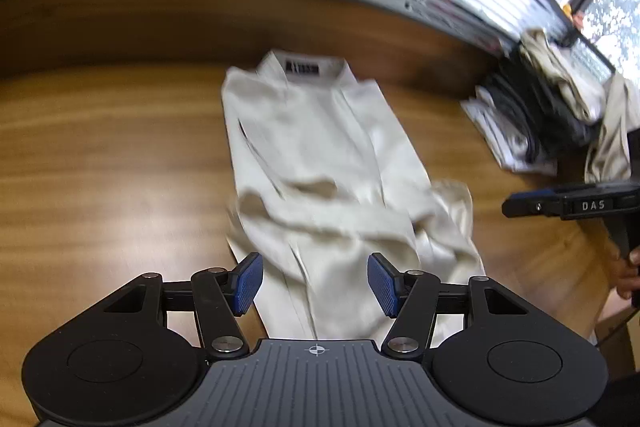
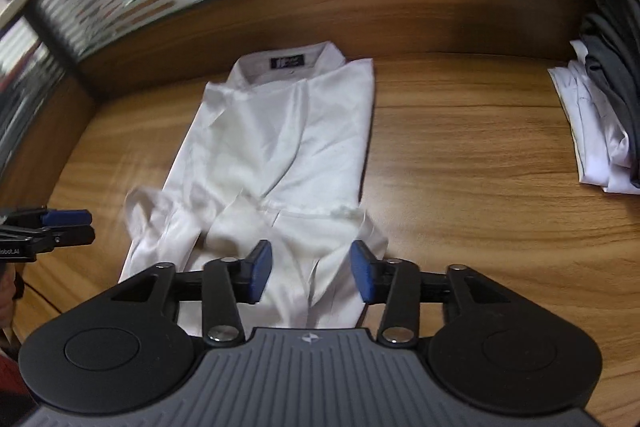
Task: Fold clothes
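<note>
Shirt (image 1: 320, 163) beneath open left tool (image 1: 315, 283)

The left gripper (image 1: 315, 283) hangs over the near hem of a white shirt (image 1: 320, 163), its blue pads (image 1: 249, 283) spread apart with only loose cloth showing below the gap. The shirt stretches away from it on the wooden table (image 1: 100, 163), collar at the far end, sleeves folded in. Off to its right the right gripper (image 1: 516, 203) pokes in sideways, and farther beyond that sits a stack of folded clothes (image 1: 532, 115).
</note>
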The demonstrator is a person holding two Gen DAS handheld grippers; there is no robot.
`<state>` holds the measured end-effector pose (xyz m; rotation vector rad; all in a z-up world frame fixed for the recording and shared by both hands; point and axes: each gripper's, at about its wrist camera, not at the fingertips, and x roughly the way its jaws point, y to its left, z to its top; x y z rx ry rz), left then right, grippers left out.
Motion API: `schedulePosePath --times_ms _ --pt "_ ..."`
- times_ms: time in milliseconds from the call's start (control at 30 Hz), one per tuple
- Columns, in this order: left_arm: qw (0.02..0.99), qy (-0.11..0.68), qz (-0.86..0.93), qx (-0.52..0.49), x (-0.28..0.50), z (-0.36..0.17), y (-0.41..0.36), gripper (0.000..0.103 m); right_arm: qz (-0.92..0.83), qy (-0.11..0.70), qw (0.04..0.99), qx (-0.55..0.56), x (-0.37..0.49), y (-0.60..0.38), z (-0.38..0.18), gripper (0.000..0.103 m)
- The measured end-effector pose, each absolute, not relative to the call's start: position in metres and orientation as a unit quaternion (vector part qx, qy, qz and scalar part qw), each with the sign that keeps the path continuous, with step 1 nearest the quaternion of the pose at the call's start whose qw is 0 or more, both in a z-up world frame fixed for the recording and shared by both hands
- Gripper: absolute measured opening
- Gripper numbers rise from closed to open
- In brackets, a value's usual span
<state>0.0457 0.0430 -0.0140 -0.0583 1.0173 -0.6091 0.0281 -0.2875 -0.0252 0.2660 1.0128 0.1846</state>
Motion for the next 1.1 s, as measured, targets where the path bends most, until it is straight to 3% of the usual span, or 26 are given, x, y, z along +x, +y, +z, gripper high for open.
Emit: schedulePosePath --times_ms 367,433,467,500,533,567,600,633,1033,1100 --pt "0.794 0.525 -0.305 0.043 0.027 -0.056 0.004 0.061 0.130 0.519 0.844 0.040 0.027 -0.249 -0.065 0.051" --pt "0.789 0.528 -0.308 0.058 0.028 -0.062 -0.001 0.061 0.134 0.524 0.841 0.033 0.034 -0.247 -0.072 0.050" --pt "0.788 0.528 -0.310 0.061 0.029 -0.063 -0.003 0.060 0.136 0.527 0.838 0.029 0.036 -0.246 -0.074 0.044" --pt "0.787 0.527 -0.313 0.065 0.030 -0.064 -0.005 0.054 0.138 0.531 0.836 0.023 0.038 -0.244 -0.076 0.038" --pt "0.788 0.523 -0.317 0.069 0.031 -0.063 -0.006 0.034 0.141 0.535 0.833 0.018 0.040 -0.242 -0.078 0.024" --pt "0.789 0.519 -0.320 0.074 0.032 -0.060 -0.007 0.023 0.143 0.537 0.831 0.012 0.042 -0.240 -0.079 0.011" --pt "0.790 0.516 -0.321 0.076 0.035 -0.057 -0.008 0.013 0.144 0.537 0.831 0.007 0.043 -0.239 -0.079 0.005" --pt "0.795 0.507 -0.324 0.073 0.038 -0.052 -0.007 0.009 0.143 0.533 0.834 0.001 0.044 -0.239 -0.076 0.003" --pt "0.821 0.486 -0.298 0.026 0.133 -0.032 -0.022 0.011 0.125 0.509 0.850 -0.042 0.114 -0.250 -0.054 0.004" --pt "0.825 0.483 -0.292 0.006 0.145 -0.032 -0.021 0.017 0.118 0.508 0.852 -0.047 0.126 -0.251 -0.058 0.005"
